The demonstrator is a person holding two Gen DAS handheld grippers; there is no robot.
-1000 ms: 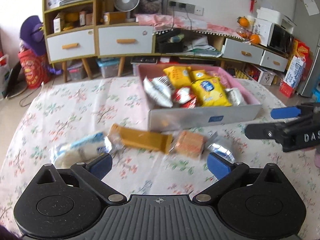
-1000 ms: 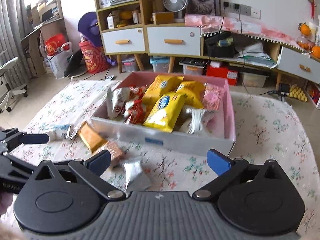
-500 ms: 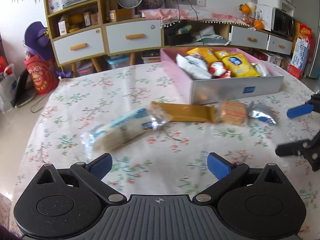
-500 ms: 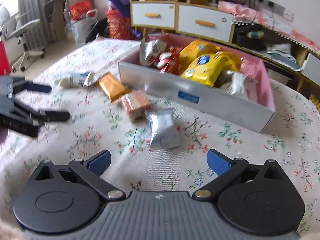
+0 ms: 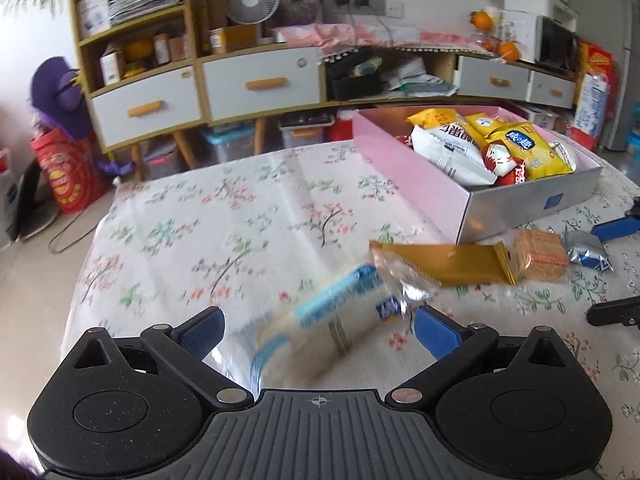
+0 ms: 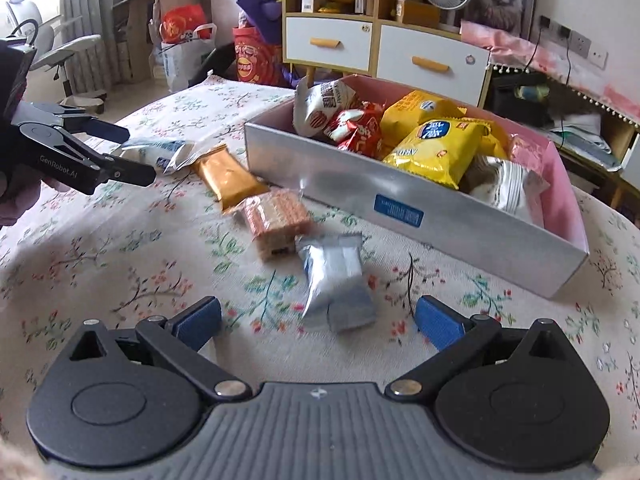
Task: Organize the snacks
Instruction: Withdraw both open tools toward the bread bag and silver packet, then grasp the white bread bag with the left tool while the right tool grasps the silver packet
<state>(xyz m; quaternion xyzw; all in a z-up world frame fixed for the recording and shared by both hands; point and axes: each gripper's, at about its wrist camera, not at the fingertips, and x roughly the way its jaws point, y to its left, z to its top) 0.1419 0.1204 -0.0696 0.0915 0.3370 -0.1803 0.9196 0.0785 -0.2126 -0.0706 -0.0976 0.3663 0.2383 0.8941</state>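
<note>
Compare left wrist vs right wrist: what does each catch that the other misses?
Left wrist only: the microwave and oranges on the far counter.

Right wrist only: an office chair by the curtains, and the left gripper from outside, open.

Both: pink box of snacks, gold bar, cracker pack, silver packet, blue-white packet.

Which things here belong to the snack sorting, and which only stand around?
For the job:
- box
- silver packet
- biscuit pack
- gold bar
- blue-white packet
- left gripper, right gripper, both open

Only standing around:
- fan
- drawer cabinet
- oranges
</note>
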